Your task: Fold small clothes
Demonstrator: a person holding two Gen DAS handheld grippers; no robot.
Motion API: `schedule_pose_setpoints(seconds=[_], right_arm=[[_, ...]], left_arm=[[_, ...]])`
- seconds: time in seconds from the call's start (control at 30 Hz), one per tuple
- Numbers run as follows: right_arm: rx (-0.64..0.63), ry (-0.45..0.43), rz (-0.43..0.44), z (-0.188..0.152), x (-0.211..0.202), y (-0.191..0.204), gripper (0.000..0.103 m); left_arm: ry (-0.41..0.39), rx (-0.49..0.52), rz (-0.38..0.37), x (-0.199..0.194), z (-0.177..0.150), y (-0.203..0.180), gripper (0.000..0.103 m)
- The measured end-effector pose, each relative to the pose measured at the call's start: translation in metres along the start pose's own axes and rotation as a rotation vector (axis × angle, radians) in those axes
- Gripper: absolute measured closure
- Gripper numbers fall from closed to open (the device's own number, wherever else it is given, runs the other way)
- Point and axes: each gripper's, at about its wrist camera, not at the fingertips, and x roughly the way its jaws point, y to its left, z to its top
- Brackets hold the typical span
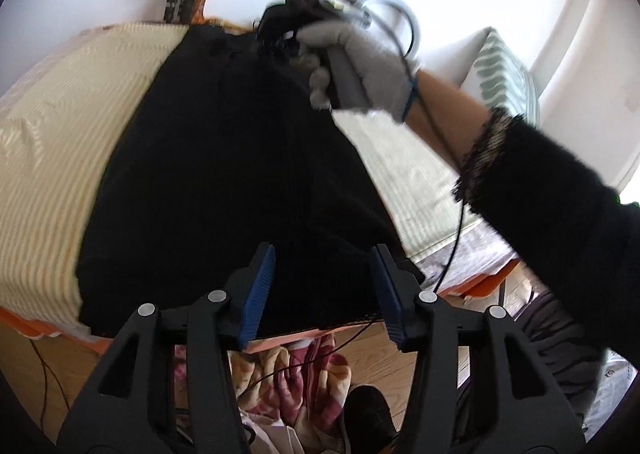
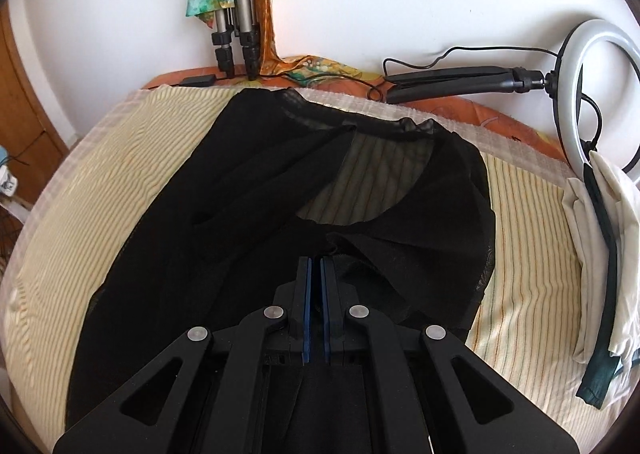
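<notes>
A black sheer garment (image 2: 240, 214) lies spread on the striped bed sheet (image 2: 520, 254), with one part folded over so that a patch of sheet shows through the mesh. My right gripper (image 2: 316, 260) is shut, and the fabric puckers at its tips. In the left wrist view a gloved hand (image 1: 360, 62) holds that gripper at the garment's far end, where the cloth is lifted. My left gripper (image 1: 323, 254) stands open over the near hem of the garment (image 1: 224, 158), its blue pads (image 1: 260, 286) apart and not pressing the cloth.
A ring light (image 2: 600, 25) on a stand lies along the bed's far right edge, with tripod legs (image 2: 240, 14) and scarves by the wall. A white and green cloth (image 2: 600, 254) lies at the right. A pillow (image 1: 504, 74), floor blanket (image 1: 304, 374) and cables show.
</notes>
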Motion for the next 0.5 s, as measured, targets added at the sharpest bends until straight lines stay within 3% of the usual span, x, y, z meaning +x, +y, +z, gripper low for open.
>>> schedule_pose_setpoints(seconds=[0.03,0.07,0.1,0.2,0.3,0.43,0.5], right_arm=[[0.004,-0.004,0.003,0.000,-0.001,0.000,0.100],[0.008,-0.006,0.007,0.001,-0.002,-0.001,0.100],[0.012,-0.008,0.011,0.002,-0.002,-0.002,0.100],[0.014,-0.014,0.011,0.004,-0.004,-0.003,0.100],[0.012,-0.027,0.026,0.007,-0.004,0.000,0.100],[-0.005,0.014,0.073,0.010,0.010,0.012,0.100],[-0.017,0.051,0.069,0.010,0.016,0.017,0.096]], left_arm=[[0.014,0.006,0.000,0.004,-0.001,0.000,0.060],[0.036,0.015,0.007,0.011,-0.001,-0.001,0.087],[0.059,0.018,0.013,0.017,-0.001,-0.001,0.102],[0.031,0.009,-0.004,0.011,-0.004,0.000,0.102],[-0.015,0.030,0.048,-0.004,-0.004,-0.002,0.102],[0.017,0.078,0.099,-0.007,-0.005,0.000,0.101],[0.031,0.087,0.112,-0.010,-0.004,-0.002,0.080]])
